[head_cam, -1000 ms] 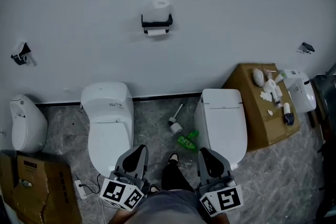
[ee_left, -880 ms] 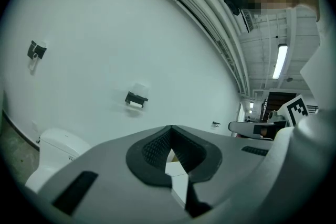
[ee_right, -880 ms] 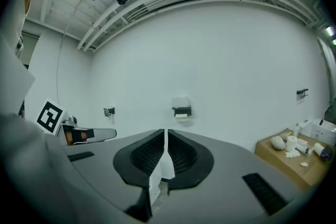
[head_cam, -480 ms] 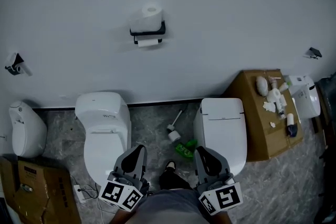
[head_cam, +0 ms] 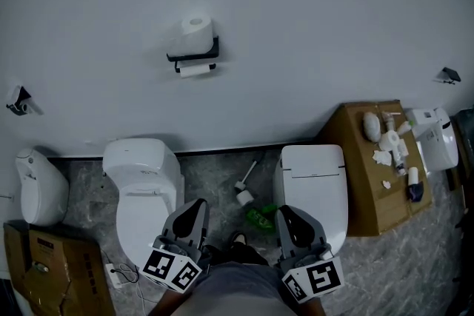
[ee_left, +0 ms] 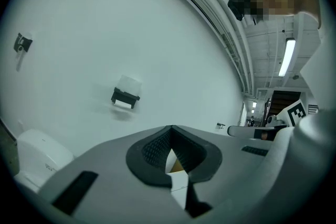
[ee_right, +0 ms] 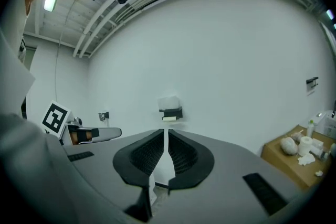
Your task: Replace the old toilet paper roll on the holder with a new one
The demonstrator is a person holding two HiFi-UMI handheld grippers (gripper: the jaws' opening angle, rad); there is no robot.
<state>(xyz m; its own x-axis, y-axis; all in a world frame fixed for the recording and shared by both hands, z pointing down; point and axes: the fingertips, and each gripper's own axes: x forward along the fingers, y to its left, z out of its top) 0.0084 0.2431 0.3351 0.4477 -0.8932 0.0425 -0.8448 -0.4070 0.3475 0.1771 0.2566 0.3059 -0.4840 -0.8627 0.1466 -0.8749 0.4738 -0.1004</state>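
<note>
Since our left gripper (head_cam: 196,208) and right gripper (head_cam: 289,214) are both pressed together and empty, nothing is swapped yet: the holder (head_cam: 194,54) at eleven o'clock carries its old roll (head_cam: 195,70), a spare roll (head_cam: 194,30) on top.

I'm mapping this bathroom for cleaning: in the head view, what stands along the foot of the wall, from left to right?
Small white fixture → white toilet → toilet brush → second white toilet → brown cardboard box
</note>
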